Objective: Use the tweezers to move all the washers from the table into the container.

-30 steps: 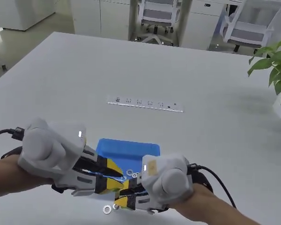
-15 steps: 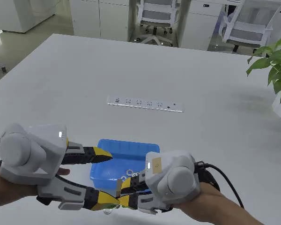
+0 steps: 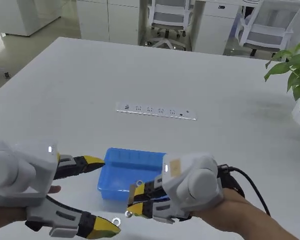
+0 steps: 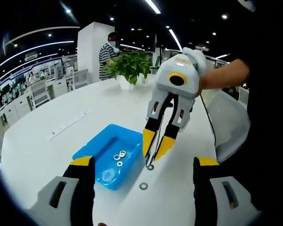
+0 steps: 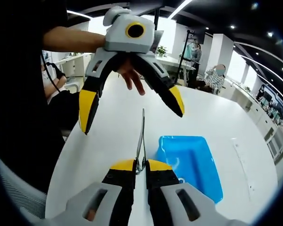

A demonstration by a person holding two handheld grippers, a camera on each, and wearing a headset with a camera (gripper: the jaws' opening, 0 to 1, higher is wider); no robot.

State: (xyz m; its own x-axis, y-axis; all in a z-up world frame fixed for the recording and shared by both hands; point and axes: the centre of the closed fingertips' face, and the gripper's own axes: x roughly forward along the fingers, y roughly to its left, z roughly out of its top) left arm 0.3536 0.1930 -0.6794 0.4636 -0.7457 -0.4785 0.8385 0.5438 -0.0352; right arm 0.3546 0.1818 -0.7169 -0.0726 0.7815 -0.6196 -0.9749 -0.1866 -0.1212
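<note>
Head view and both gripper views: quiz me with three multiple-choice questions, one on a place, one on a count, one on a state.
1. From the container, the power strip lies: A inside it; B beyond it on the table; C under it.
2. The container holds how many washers: A none; B three; C seven.
3. The left gripper is: A open; B shut on a washer; C shut on the container's rim.
B, it sits farther out on the table; B, the left gripper view shows three; A, its jaws stand wide apart, while the right gripper pinches the tweezers.
</note>
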